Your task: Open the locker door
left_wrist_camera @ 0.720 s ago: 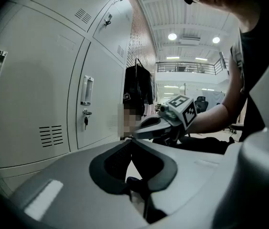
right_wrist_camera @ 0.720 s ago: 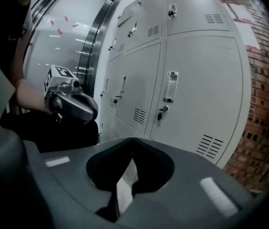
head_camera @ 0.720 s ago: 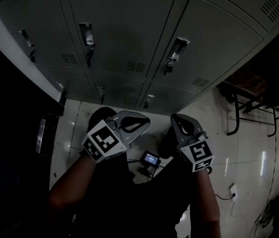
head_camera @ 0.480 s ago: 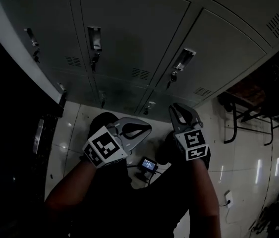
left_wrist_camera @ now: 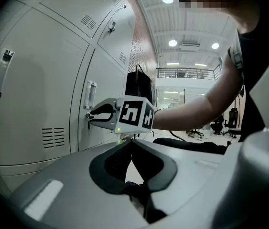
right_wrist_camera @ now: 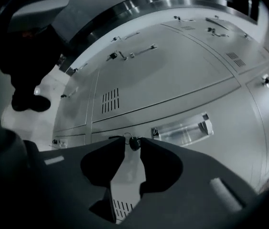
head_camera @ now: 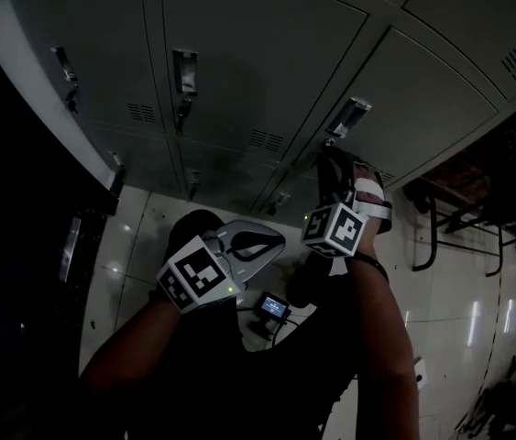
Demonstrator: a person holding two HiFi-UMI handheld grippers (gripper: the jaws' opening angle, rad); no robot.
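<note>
Grey locker doors fill the top of the head view. The one to the right (head_camera: 422,81) has a recessed handle (head_camera: 347,117) with a key under it. My right gripper (head_camera: 338,165) is raised just below that handle. In the right gripper view its jaws (right_wrist_camera: 130,141) stand open, the key (right_wrist_camera: 133,142) sits at the gap between the tips without being pressed, and the handle (right_wrist_camera: 182,129) lies just beyond to the right. My left gripper (head_camera: 274,238) hangs low at waist height, shut and empty (left_wrist_camera: 132,144). The left gripper view shows the right gripper (left_wrist_camera: 88,116) at the door's lock.
More lockers with their own handles (head_camera: 184,70) stand to the left and below. A dark chair frame (head_camera: 450,218) stands on the tiled floor to the right. A small device with a lit screen (head_camera: 276,307) hangs by my body. My shoes (right_wrist_camera: 29,101) show below.
My right gripper has risen from beside the left one up to the right locker's handle and lock. The left gripper has stayed where it was.
</note>
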